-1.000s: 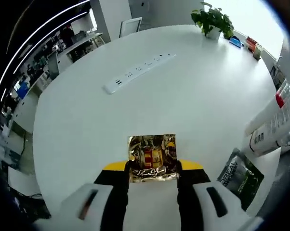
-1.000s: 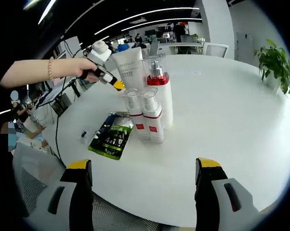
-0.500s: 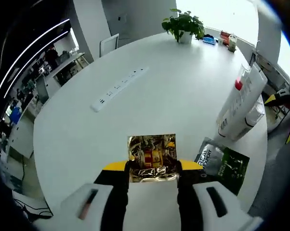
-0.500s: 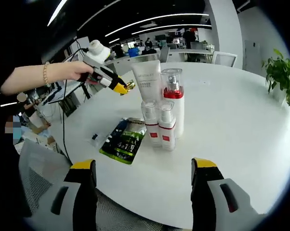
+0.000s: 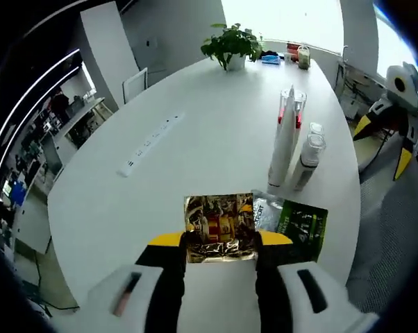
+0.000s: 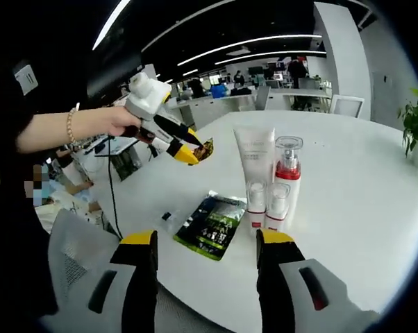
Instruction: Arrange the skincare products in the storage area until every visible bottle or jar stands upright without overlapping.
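A gold foil sachet (image 5: 219, 227) is gripped by the left claw (image 5: 219, 243) above the surface (image 5: 195, 152); the right claw (image 6: 205, 243) is held open.

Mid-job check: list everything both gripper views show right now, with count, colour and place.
Gold foil sachet: one, gold with red print, clamped in the left hand-held gripper above the table.
Dark green sachet: one, flat on the table, beside the bottles.
White squeeze tube: one, upright in the bottle cluster.
Clear pump bottle with red band: one, upright beside the tube.
Small white bottles with red bands: two, in front of the tube.
White power strip: one, mid-table.
Potted green plant: one, far table edge.
Round white table: one.
Left hand-held gripper: yellow-tipped, shut on foil.
Right hand-held gripper: yellow-tipped, open, empty.
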### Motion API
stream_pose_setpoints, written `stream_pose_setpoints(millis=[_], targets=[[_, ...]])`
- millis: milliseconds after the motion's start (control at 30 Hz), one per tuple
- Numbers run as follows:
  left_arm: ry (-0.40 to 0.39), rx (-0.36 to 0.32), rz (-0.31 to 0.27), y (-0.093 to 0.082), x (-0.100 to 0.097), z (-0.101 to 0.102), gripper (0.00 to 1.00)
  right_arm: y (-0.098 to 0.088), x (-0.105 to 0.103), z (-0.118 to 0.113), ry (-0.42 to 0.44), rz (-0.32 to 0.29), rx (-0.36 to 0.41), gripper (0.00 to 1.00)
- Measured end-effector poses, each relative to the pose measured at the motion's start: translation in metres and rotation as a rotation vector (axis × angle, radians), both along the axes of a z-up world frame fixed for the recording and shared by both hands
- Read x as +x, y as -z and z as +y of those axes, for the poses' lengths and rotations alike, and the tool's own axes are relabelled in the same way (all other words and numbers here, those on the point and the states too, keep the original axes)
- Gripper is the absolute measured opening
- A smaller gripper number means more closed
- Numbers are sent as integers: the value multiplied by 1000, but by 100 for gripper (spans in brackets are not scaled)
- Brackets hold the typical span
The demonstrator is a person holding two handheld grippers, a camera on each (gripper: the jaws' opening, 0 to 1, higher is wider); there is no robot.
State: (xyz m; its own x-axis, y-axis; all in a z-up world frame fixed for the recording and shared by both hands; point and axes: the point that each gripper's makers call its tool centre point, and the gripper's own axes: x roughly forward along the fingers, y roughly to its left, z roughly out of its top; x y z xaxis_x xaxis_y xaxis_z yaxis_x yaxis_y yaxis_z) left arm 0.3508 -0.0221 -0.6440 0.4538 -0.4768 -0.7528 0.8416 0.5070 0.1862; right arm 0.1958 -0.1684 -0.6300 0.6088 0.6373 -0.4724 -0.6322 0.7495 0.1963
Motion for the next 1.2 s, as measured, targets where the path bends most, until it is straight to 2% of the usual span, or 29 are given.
stream_pose_setpoints(millis=[200, 333, 433, 567, 733, 867, 967, 1067, 1133, 1200], targets=[[42, 4, -14, -12, -22, -3, 43, -9, -1, 15, -57, -16, 29, 49], [85, 32, -50, -20, -34, -5, 43, -15, 1, 31, -100, -20, 61, 44], [101, 11, -54, -28, -47, -12, 43, -20, 7, 40, -118, -20, 84, 41], [103, -2, -71, -33, -56, -12, 43, -27, 18, 49, -112, -9, 124, 38], [105, -7, -84, -40, -70, -11, 43, -35, 30, 55, -80, 27, 194, 29], [139, 32, -117, -45, -80, -12, 43, -46, 35, 63, -79, 43, 250, 26], [155, 33, -132, -51, -89, -17, 43, -50, 35, 72, -85, 67, 280, 24], [178, 40, -146, -54, -95, -21, 43, -51, 33, 78, -86, 81, 290, 25], [199, 70, -160, -53, -98, -21, 43, -51, 34, 79, -76, 65, 281, 25], [212, 81, -167, -54, -104, -25, 43, -50, 29, 83, -81, 74, 281, 25]])
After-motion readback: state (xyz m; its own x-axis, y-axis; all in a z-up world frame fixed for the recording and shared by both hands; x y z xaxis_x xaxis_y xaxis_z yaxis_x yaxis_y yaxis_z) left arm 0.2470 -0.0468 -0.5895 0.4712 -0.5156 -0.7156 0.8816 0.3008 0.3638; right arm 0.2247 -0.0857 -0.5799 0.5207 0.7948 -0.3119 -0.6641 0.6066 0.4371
